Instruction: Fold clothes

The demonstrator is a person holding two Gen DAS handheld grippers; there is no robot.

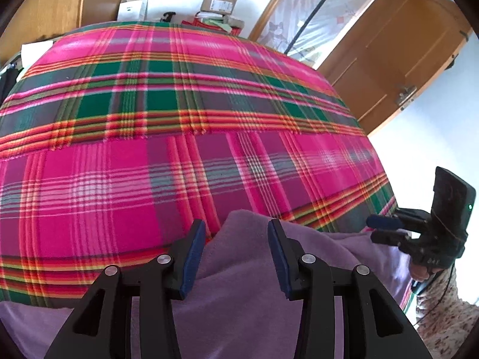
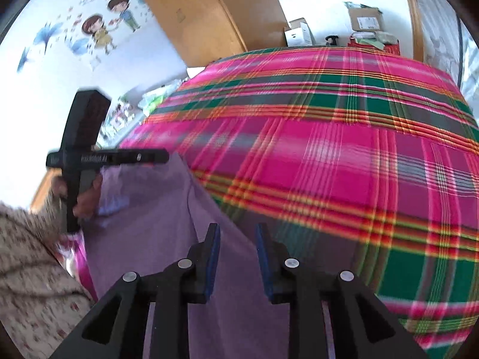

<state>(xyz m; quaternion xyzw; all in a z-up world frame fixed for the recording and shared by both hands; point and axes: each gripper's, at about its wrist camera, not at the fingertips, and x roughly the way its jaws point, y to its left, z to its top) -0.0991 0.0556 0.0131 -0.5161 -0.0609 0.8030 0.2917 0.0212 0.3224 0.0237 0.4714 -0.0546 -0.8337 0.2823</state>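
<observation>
A lilac fleece garment (image 1: 239, 284) lies on the near edge of a bed covered by a pink, green and orange plaid blanket (image 1: 179, 104). My left gripper (image 1: 236, 227) is open, its blue pads apart just above the garment's raised fold, holding nothing. My right gripper (image 2: 238, 230) is open over the garment's right edge (image 2: 185, 224), where it meets the plaid blanket (image 2: 329, 149). The right gripper also shows in the left wrist view (image 1: 380, 229) at the garment's far right side. The left gripper shows side-on in the right wrist view (image 2: 163, 156).
Cardboard boxes (image 1: 218, 3) and a white box (image 1: 133, 7) stand past the bed's far end. A wooden door (image 1: 404, 68) is to the right, a wooden cabinet (image 2: 203, 15) to the left. The person's patterned sleeve (image 2: 33, 269) is at the bed's near edge.
</observation>
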